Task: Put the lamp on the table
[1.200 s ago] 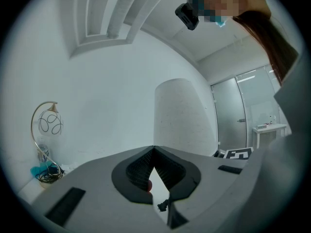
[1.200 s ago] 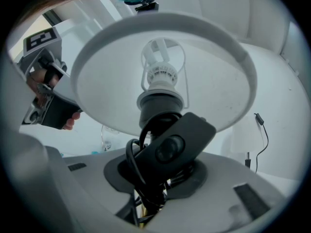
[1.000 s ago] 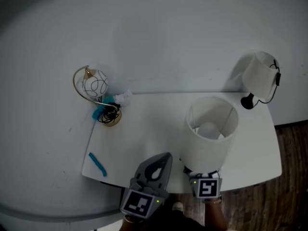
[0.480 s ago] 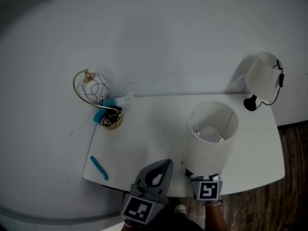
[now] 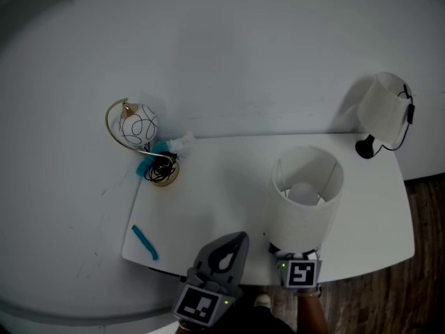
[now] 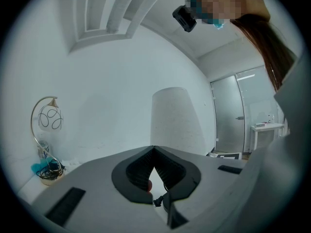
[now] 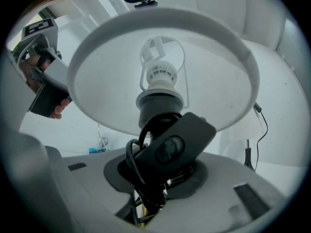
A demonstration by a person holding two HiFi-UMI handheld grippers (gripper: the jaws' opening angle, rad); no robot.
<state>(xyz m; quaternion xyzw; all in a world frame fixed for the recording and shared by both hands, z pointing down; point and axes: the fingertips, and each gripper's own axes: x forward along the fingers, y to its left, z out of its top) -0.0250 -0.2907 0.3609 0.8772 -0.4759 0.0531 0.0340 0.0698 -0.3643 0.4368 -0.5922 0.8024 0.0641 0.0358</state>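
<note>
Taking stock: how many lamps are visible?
3: white-shade lamp in the right tool; gold arc lamp at table's left rear; small white lamp right rear.

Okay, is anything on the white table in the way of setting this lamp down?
Nothing visible: the white table is bare around the white-shaded lamp; the gold hoop lamp, blue strip and second white lamp sit apart.
</note>
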